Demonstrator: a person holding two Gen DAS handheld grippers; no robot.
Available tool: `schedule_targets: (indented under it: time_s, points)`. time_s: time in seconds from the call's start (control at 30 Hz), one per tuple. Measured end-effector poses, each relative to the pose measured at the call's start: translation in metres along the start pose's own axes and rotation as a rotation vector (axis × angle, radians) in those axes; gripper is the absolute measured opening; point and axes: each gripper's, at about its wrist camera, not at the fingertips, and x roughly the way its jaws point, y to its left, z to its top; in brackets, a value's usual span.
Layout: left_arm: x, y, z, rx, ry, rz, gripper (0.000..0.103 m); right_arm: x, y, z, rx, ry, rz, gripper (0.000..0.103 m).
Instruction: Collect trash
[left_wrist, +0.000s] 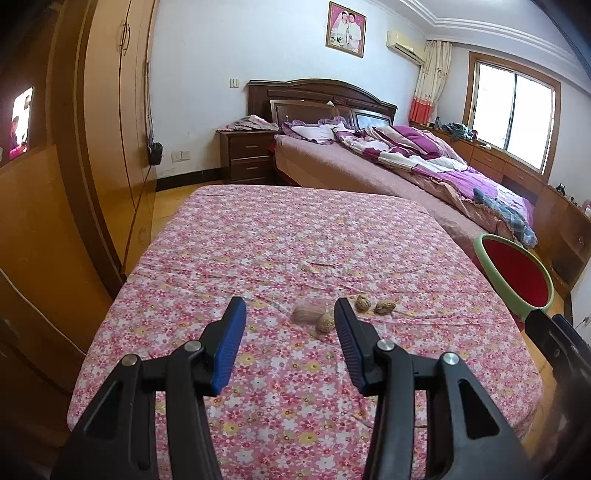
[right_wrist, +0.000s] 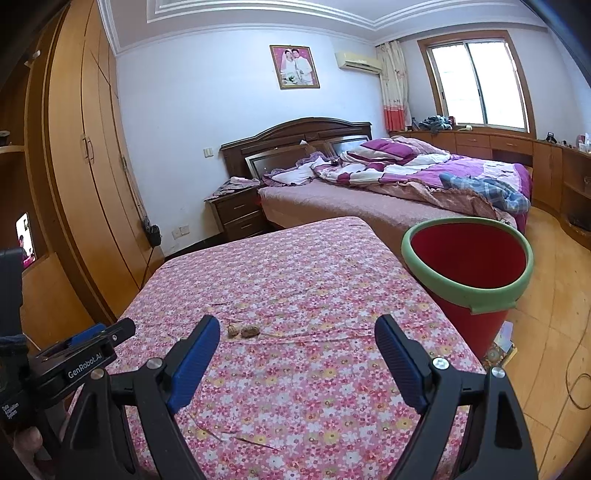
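**Shells on the cloth, both grippers empty**

Four nut shells (left_wrist: 327, 320) lie on the floral cloth (left_wrist: 295, 240), just ahead of the left gripper (left_wrist: 290, 314), wide open, holding nothing. The right gripper (right_wrist: 297, 330) gapes wider, empty. The red bin (right_wrist: 469, 266) stands beside the table's right edge.

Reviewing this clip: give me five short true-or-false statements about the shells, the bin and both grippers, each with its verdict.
1. The left gripper is open. True.
2. The right gripper grips a shell. False: it is open and holds nothing.
3. Peanut shells lie on the floral cloth. True.
4. The red bin has a blue rim. False: the rim is green.
5. The bin stands on the floral cloth. False: it stands beside it.
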Motion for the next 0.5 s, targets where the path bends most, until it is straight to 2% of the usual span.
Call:
schedule_targets:
  time_s: [0.5]
  points:
    - [-0.0037, -0.0093, -0.0062, 0.027, -0.011, 0.007, 0.05, -0.0011, 0.0018, -0.0015, -0.02, -0.001, -0.002, 0.088]
